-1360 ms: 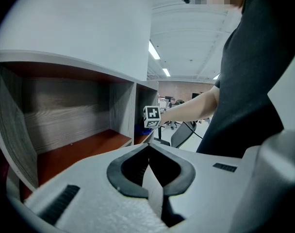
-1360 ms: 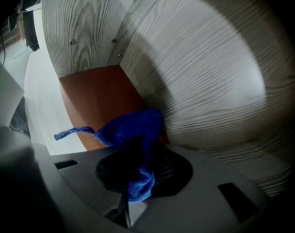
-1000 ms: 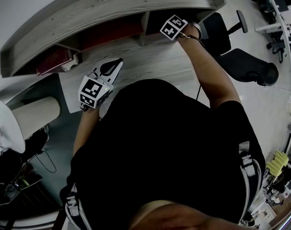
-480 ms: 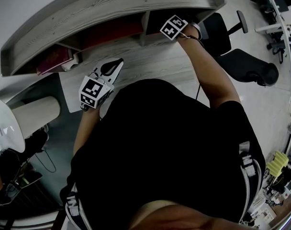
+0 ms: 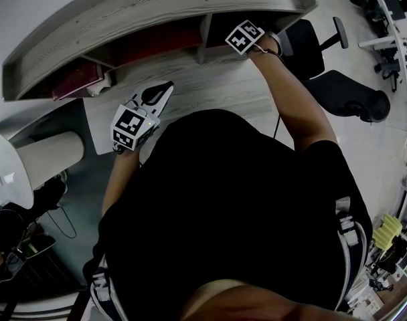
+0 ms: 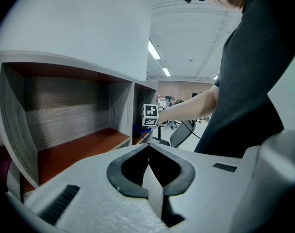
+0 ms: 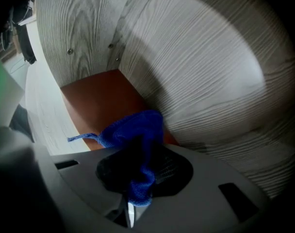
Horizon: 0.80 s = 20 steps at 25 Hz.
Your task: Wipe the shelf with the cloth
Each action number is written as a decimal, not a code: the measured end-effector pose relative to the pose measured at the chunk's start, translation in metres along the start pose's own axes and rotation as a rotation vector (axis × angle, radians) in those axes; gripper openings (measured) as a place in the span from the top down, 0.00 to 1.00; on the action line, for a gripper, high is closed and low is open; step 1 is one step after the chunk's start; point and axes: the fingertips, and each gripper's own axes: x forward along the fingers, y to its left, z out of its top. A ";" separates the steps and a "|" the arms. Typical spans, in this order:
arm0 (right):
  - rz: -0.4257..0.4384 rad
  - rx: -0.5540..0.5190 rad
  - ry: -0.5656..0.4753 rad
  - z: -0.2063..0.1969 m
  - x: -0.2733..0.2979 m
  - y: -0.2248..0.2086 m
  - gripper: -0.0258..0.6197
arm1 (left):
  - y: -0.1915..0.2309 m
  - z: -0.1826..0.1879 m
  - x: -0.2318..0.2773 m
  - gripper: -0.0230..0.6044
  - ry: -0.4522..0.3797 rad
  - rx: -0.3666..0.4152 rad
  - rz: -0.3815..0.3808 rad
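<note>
R tool (image 7: 140, 152) clamps blue cloth (image 7: 130, 130) in right bay of shelf (image 7: 96, 101), wipe apparently mid-pass. L tool (image 6: 148, 147) hovers over table (image 5: 210, 89), jaws together, empty; left bay prob. yet to do.

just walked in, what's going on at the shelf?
A person works at a grey wooden shelf with tongs in each hand. The right tongs are shut on a blue cloth and reach into the right-hand compartment, over its orange-brown floor. The left tongs are shut and empty, held in front of the shelf.
</note>
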 end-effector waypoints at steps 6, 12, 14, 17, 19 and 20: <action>0.008 -0.001 -0.023 0.005 -0.001 0.003 0.90 | -0.002 -0.002 -0.003 0.94 0.001 -0.009 0.010; 0.101 0.071 -0.116 0.026 -0.005 0.017 0.90 | -0.007 -0.003 -0.006 0.94 0.009 -0.012 0.016; 0.136 0.091 -0.146 0.033 -0.007 0.023 0.90 | -0.008 -0.004 -0.008 0.94 0.011 -0.013 0.018; 0.181 0.111 -0.185 0.044 -0.010 0.033 0.90 | -0.009 -0.005 -0.011 0.94 0.016 -0.011 0.023; 0.204 0.121 -0.203 0.050 -0.012 0.038 0.90 | -0.009 -0.005 -0.014 0.94 0.019 -0.010 0.028; 0.213 0.126 -0.210 0.053 -0.013 0.039 0.90 | -0.009 -0.005 -0.015 0.94 0.020 -0.010 0.031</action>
